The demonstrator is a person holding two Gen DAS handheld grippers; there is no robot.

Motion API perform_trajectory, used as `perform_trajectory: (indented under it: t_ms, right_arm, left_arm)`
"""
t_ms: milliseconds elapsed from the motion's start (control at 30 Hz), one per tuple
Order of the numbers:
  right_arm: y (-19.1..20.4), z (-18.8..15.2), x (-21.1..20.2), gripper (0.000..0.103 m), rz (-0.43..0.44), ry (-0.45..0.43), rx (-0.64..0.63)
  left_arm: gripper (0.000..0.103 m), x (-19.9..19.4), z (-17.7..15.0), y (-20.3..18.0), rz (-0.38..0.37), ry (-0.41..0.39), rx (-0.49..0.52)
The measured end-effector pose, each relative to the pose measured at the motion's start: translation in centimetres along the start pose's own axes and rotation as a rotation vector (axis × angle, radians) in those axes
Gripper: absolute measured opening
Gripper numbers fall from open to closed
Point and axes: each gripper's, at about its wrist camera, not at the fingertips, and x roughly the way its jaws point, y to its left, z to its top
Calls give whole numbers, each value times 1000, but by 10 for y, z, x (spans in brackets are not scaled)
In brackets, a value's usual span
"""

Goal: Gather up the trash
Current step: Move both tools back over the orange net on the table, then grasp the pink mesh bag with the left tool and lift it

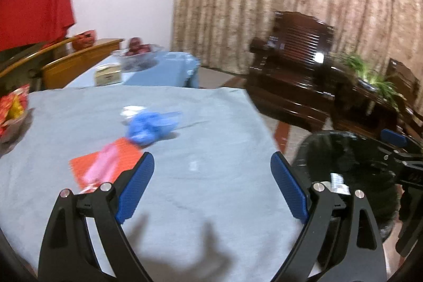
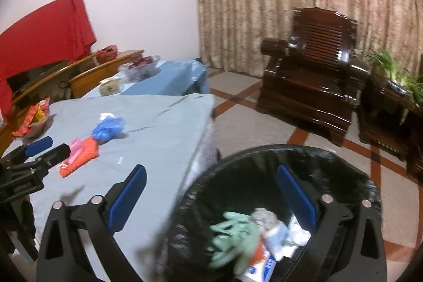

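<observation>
Left gripper (image 1: 212,185) spread wide, empty, over bare grey tablecloth (image 1: 211,123). Blue plastic bag (image 1: 150,127) and orange packet (image 1: 105,165) lie ahead, well inside the table edge. Right gripper (image 2: 211,198) gaping, empty, above black trash bin (image 2: 267,152) just beside the table edge; green glove (image 2: 234,237) inside.

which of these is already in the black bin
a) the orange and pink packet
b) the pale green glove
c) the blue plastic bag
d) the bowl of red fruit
b: the pale green glove lies inside the black bin among paper scraps, while the blue plastic bag and the orange and pink packet lie on the table's blue cloth.
</observation>
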Motion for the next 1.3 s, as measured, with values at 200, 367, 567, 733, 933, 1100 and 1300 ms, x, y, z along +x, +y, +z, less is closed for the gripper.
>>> perform_trajectory:
  t_ms: [200, 367, 567, 733, 933, 1100, 1300]
  right_arm:
    - [45, 0, 27, 97, 49, 13, -47]
    - [71, 1, 50, 97, 79, 33, -56]
    - [101, 0, 79, 97, 101, 57, -78]
    - [121, -2, 103, 97, 119, 84, -98]
    - [134, -4, 124, 97, 130, 111, -117]
    - [141, -6, 137, 97, 133, 130, -125]
    - [149, -9, 145, 97, 137, 142, -135]
  left_arm:
    - [87, -4, -3, 55, 99, 0, -43]
    - [87, 2, -7, 87, 146, 5, -69]
    - [79, 23, -15, 118, 187, 40, -100]
    - [67, 52, -20, 135, 204, 89, -106]
    - [60, 84, -25, 153, 213, 139, -124]
    - [56, 104, -31, 158, 201, 180, -129]
    - [32, 110, -37, 161, 202, 198, -145]
